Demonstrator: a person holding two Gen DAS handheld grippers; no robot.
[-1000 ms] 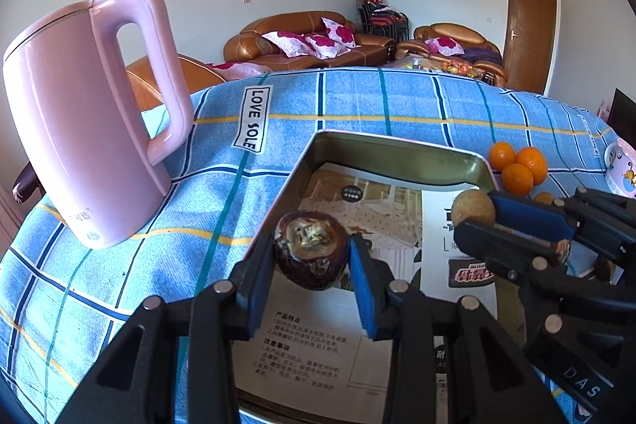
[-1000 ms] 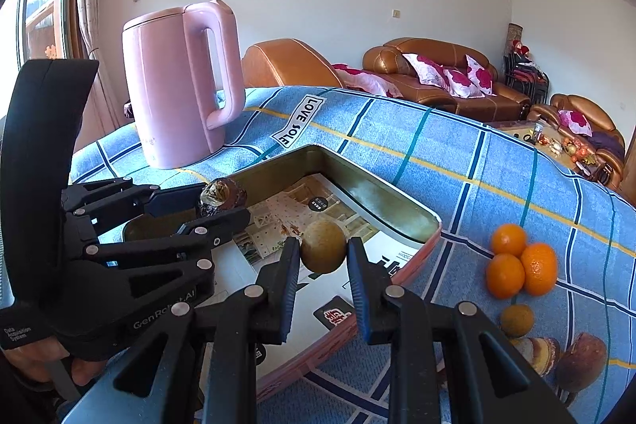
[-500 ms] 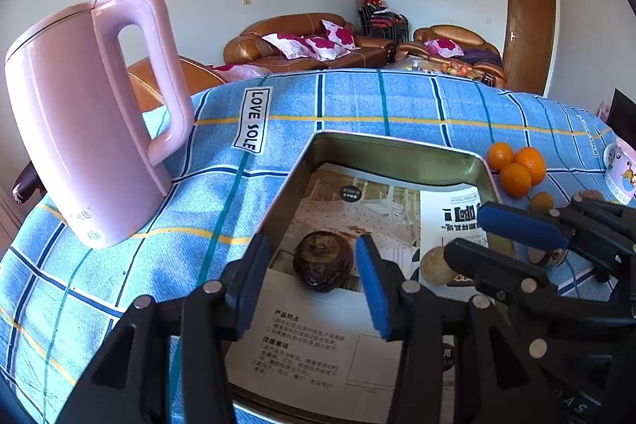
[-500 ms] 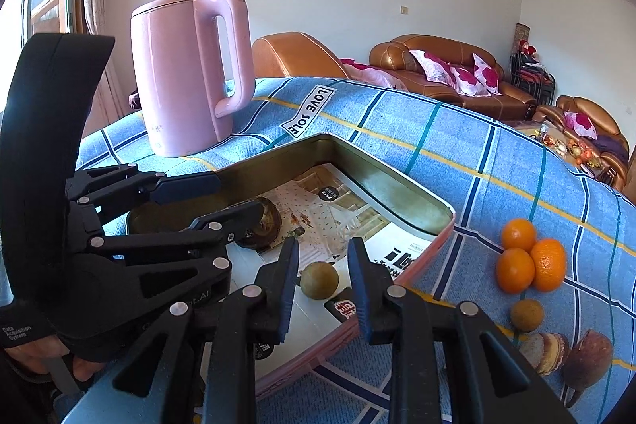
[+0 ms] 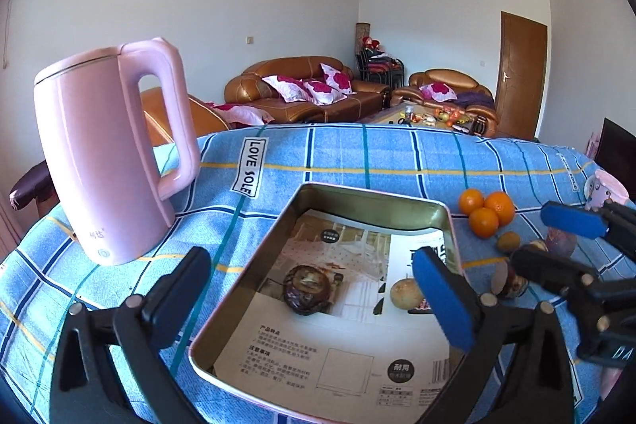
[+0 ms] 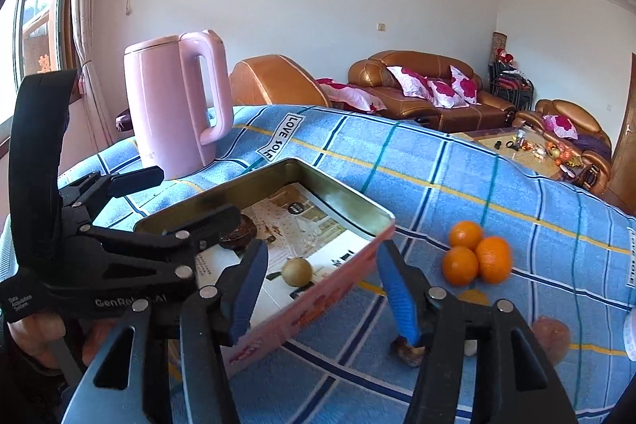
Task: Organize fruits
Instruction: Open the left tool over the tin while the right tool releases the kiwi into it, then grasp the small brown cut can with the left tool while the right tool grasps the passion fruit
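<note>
A metal tray [image 5: 369,194] lined with printed paper sits on the blue checked cloth; it also shows in the right wrist view [image 6: 349,199]. In it lie a dark wrinkled passion fruit [image 5: 306,289] and a small tan round fruit [image 5: 405,295], which the right wrist view [image 6: 297,271] also shows. My left gripper [image 5: 314,301] is open and empty, above the tray. My right gripper [image 6: 322,281] is open and empty over the tray's near corner. Three oranges [image 5: 485,211] [image 6: 475,259], a small brown fruit [image 5: 508,241] and cut dark fruit pieces [image 5: 512,281] lie right of the tray.
A tall pink kettle [image 5: 107,153] [image 6: 175,110] stands on the cloth left of the tray. A pale cup [image 5: 606,187] is at the table's right edge. Brown sofas and a coffee table are beyond the table.
Both grippers opened and drew back. The passion fruit left the left gripper and lies in the tray; the tan fruit left the right gripper and lies in the tray.
</note>
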